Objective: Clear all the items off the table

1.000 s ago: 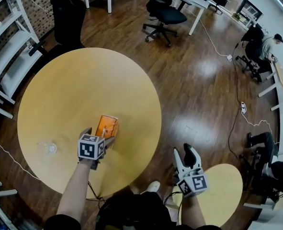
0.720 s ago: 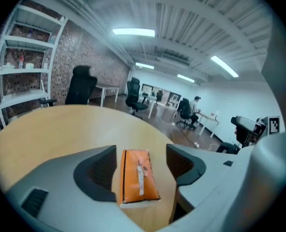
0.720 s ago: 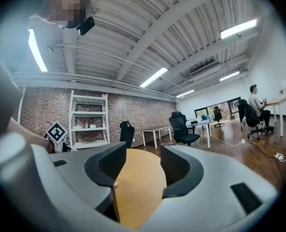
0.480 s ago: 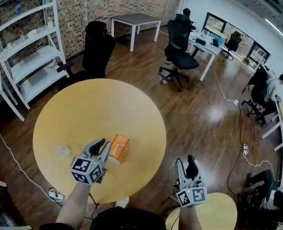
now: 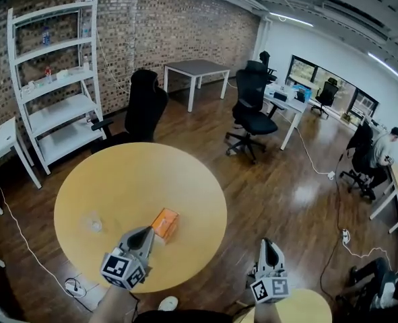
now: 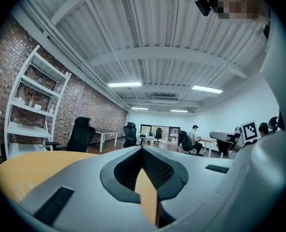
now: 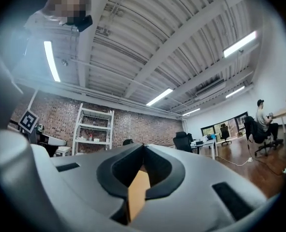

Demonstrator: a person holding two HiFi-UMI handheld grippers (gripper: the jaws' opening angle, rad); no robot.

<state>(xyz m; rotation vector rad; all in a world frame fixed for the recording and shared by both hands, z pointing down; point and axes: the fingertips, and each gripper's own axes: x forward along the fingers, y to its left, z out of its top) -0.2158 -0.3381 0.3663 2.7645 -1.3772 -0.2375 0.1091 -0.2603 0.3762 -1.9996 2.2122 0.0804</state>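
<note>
Head view: left gripper (image 5: 147,233) and right gripper (image 5: 269,246) hover, jaws just closed tight on nothing; the orange box (image 5: 165,223) lies on the round table (image 5: 128,177) by the left gripper's tips, a clear cup (image 5: 93,223) farther left.

Head view steeply down over round table (image 5: 118,173); gripper views near-level, brick wall (image 5: 151,36) common.

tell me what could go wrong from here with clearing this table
1. The left tongs and right tongs have both just closed on nothing. Reaching for the box while shut would likely shove it rather than grip it.
2. The clear cup on the table is faint, so it could easily be missed or tipped.
</note>
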